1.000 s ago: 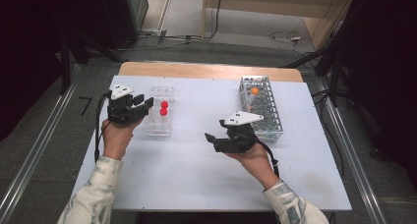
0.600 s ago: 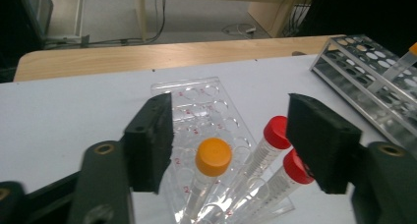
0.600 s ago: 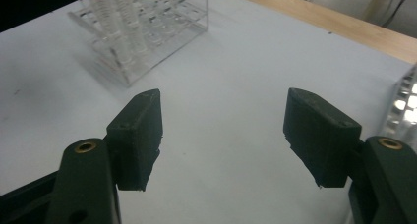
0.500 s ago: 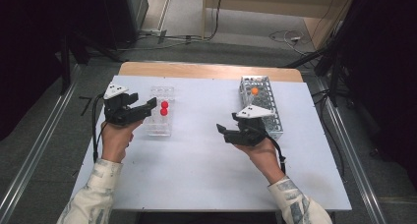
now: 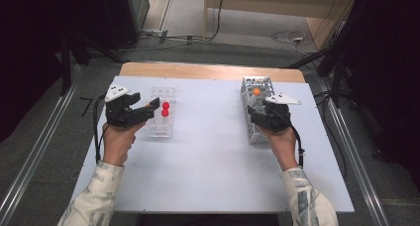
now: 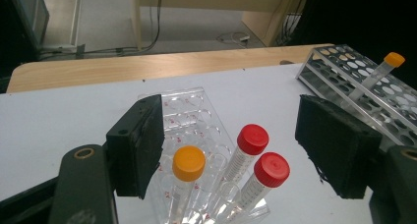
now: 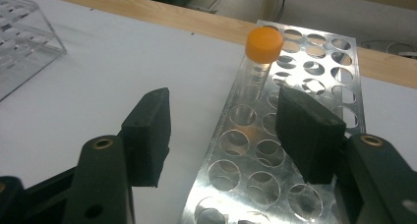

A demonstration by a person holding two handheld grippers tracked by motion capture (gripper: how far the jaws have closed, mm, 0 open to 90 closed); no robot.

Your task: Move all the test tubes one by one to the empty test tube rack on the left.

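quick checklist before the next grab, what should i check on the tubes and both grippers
1. Left gripper jaws apart, nothing pinched: ok; they have just been opening.
2. Orange-capped tube sits in the clear rack between the left jaws, pads not pressing: ok.
3. Two red-capped tubes stand close beside it, could get bumped: not ok.
4. Right gripper holds nothing: ok; jaws have just been closing.
5. Orange tube seated in the metal rack, slightly tilted: ok.
6. How deep the tubes sit: cannot tell.
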